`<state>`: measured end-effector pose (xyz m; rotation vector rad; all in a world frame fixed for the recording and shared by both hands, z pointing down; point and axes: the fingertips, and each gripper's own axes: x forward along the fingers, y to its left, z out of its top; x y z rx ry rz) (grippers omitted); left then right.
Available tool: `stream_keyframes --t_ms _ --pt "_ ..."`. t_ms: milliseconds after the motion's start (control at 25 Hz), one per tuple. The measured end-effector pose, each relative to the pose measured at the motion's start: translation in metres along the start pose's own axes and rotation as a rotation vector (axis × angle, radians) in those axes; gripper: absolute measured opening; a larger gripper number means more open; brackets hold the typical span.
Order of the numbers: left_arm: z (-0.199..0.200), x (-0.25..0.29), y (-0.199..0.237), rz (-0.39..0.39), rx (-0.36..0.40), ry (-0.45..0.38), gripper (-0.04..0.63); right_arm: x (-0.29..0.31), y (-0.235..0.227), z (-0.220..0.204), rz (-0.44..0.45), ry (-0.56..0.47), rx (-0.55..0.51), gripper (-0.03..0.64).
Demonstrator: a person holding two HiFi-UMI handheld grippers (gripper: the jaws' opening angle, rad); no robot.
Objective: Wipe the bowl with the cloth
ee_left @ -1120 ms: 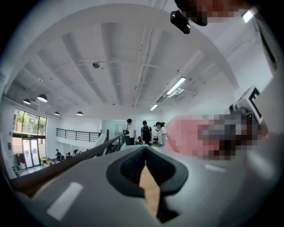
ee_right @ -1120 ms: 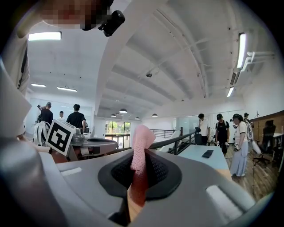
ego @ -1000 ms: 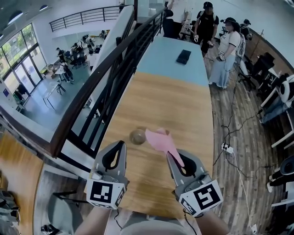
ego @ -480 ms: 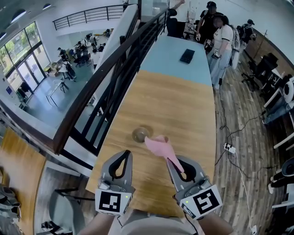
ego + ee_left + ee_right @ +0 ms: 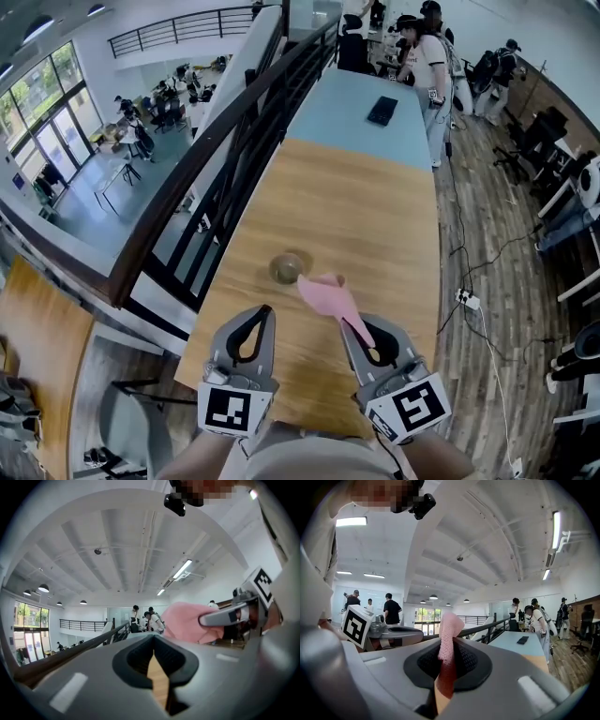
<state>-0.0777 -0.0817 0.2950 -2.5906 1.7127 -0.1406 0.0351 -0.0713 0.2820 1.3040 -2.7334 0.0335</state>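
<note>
Bowl first: the small round greyish bowl (image 5: 286,268) sits alone on the pale wooden bench (image 5: 375,206), near its left edge, at about 12 o'clock from the left tool (image 5: 153,652) and 11 o'clock from the right tool (image 5: 446,663). The right tool is clenched on one end of the soft pink cloth (image 5: 328,294), which sticks out from its jaws toward 11 o'clock. The cloth's free end hangs just beside the bowl's 4 o'clock side, not inside it. The left tool is clenched with nothing between its jaws, and it hovers short of the bowl without touching it. By my reading, the cloth is picked up and brought close, but the wiping itself looks not yet begun. What is left is steadying the bowl, pressing the cloth in and rubbing round it. Whether the bowl is clean or soiled is too small to tell. By count there is one bowl, one cloth, two tools, and one dark flat rectangular object (image 5: 382,111) on the light-blue far stretch of bench at 12 o'clock.
</note>
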Motion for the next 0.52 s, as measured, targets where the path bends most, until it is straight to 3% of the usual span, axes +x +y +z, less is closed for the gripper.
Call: stream_keyframes --t_ms 320,520 --pt "0.0048 -0.0032 -0.0032 0.001 -0.002 -0.013 0.002 -0.0032 0.0016 -0.0041 -0.029 0.01 -0.049 0.021" --pt "0.0067 -0.0046 -0.0012 0.009 0.051 -0.049 0.002 -0.0031 0.0051 -0.0042 -0.019 0.012 -0.044 0.021"
